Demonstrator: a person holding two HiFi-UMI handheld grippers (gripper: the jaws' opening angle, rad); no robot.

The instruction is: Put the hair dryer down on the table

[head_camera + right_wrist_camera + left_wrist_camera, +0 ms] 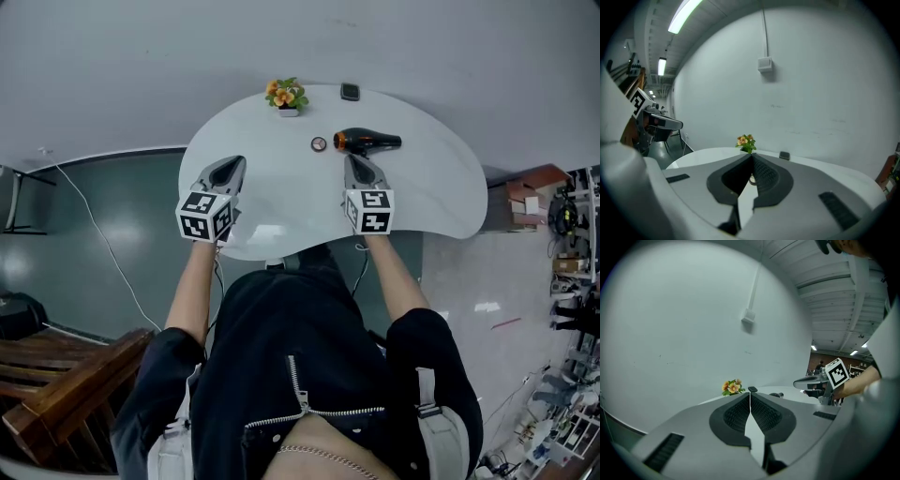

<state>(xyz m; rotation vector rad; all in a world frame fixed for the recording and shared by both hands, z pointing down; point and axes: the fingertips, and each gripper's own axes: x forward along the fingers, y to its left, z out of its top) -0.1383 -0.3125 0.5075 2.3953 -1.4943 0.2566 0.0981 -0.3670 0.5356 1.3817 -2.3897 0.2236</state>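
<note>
The left claw and right claw are both closed, empty. The hair dryer lies near the far edge of the table, hidden in the right gripper view.

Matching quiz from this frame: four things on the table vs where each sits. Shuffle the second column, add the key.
Things
1. hair dryer
2. flowers
3. small round object
4. small dark flat object

Places
A. at the far edge of the table, right of the flowers
B. just left of the hair dryer's orange end
C. lying just ahead of the shut right tool
D. at the far edge, leftmost of the four

Pairs: 1-C, 2-D, 3-B, 4-A
</note>
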